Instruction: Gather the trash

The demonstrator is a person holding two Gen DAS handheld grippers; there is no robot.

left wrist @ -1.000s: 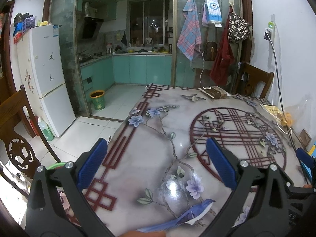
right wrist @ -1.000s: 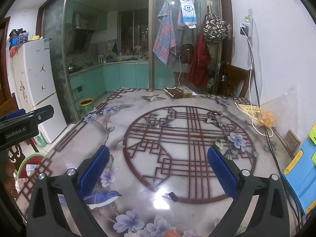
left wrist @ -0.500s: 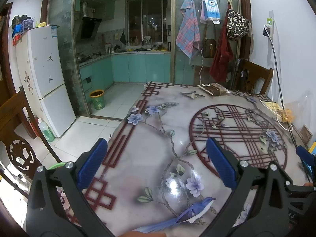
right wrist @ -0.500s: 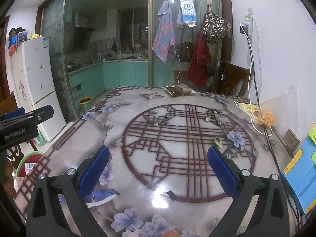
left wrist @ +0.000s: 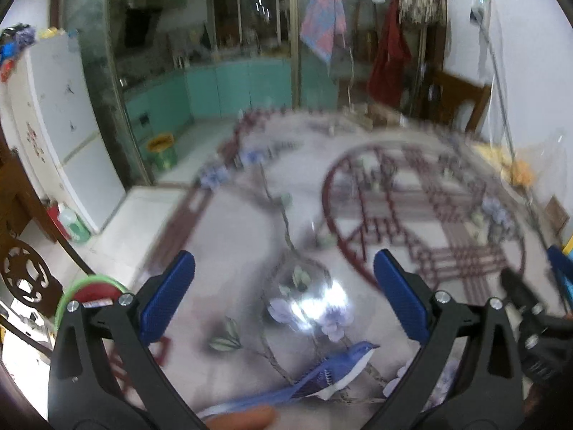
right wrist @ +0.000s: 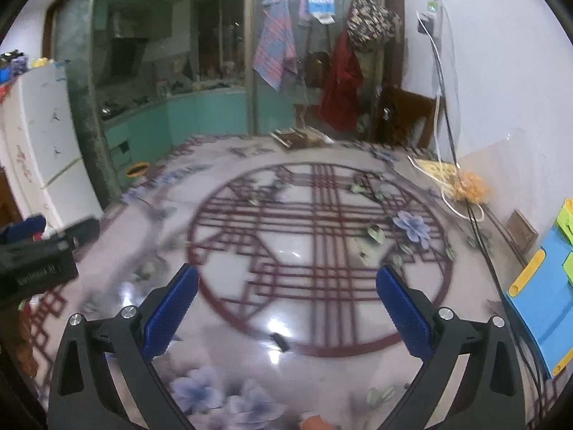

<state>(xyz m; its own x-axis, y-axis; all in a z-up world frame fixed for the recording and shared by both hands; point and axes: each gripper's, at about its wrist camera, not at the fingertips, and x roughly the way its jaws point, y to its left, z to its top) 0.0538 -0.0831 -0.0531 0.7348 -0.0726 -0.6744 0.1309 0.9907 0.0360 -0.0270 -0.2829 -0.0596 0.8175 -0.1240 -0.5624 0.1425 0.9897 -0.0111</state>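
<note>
My left gripper (left wrist: pixel 284 283) is open and empty above the near left part of the patterned table (left wrist: pixel 232 236). My right gripper (right wrist: pixel 286 294) is open and empty above the table's red circle pattern (right wrist: pixel 322 247). A small dark scrap (right wrist: pixel 279 341) lies on the table just below and between the right fingers. A brown packet (right wrist: pixel 297 137) lies at the table's far edge. A green-rimmed bin (left wrist: pixel 94 289) stands on the floor left of the table, beside the left finger. Both views are blurred.
A clear bag with orange contents (right wrist: pixel 469 184) and cables (right wrist: pixel 462 193) lie by the right wall. A blue board (right wrist: pixel 544 297) sits at the right edge. A fridge (left wrist: pixel 61 129) and a wooden chair (left wrist: pixel 25 272) stand left. Another chair (right wrist: pixel 408 114) stands behind the table.
Both grippers have moved forward and lower over the table, blurring the views. The dark scrap now sits nearer the right gripper's fingers. Both stay open.
</note>
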